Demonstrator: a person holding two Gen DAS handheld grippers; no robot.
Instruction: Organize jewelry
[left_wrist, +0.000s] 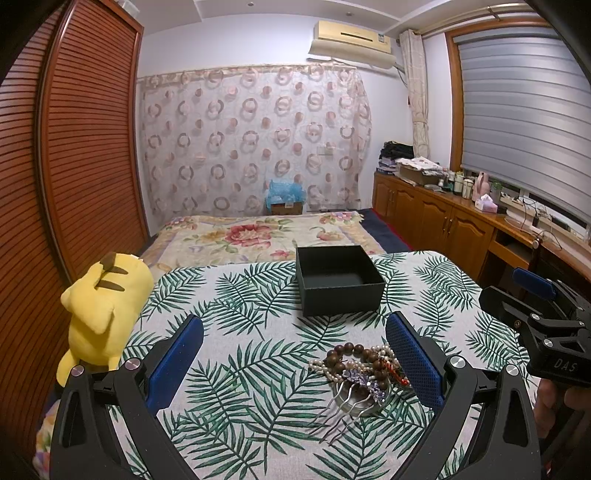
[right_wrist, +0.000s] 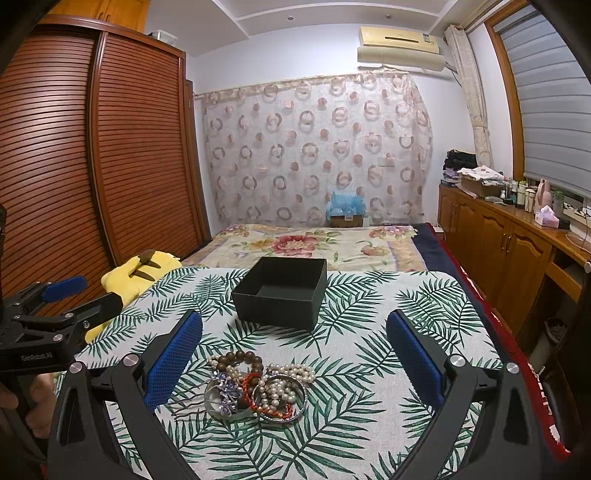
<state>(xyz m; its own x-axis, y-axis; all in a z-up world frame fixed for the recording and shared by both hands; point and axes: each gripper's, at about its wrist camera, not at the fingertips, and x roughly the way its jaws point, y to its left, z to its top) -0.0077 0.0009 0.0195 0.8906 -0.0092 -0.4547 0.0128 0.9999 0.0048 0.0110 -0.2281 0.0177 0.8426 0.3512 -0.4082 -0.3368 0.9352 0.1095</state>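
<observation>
A heap of jewelry (left_wrist: 364, 369) (right_wrist: 256, 387) lies on the leaf-print tablecloth: a brown wooden bead bracelet (right_wrist: 238, 360), pearl strands (right_wrist: 291, 371), a red cord, silver bangles (right_wrist: 280, 402) and a purple flower hair comb (left_wrist: 354, 391). Behind it stands an open, empty black box (left_wrist: 338, 278) (right_wrist: 282, 291). My left gripper (left_wrist: 295, 354) is open, hovering just short of the heap, which sits near its right finger. My right gripper (right_wrist: 295, 354) is open too, with the heap near its left finger. Each gripper shows in the other's view at the side.
A yellow plush toy (left_wrist: 105, 314) lies at the table's left edge. Beyond the table is a bed with a floral blanket (right_wrist: 314, 245). A slatted wooden wardrobe (right_wrist: 110, 147) stands left, low wooden cabinets (right_wrist: 498, 243) with bottles right.
</observation>
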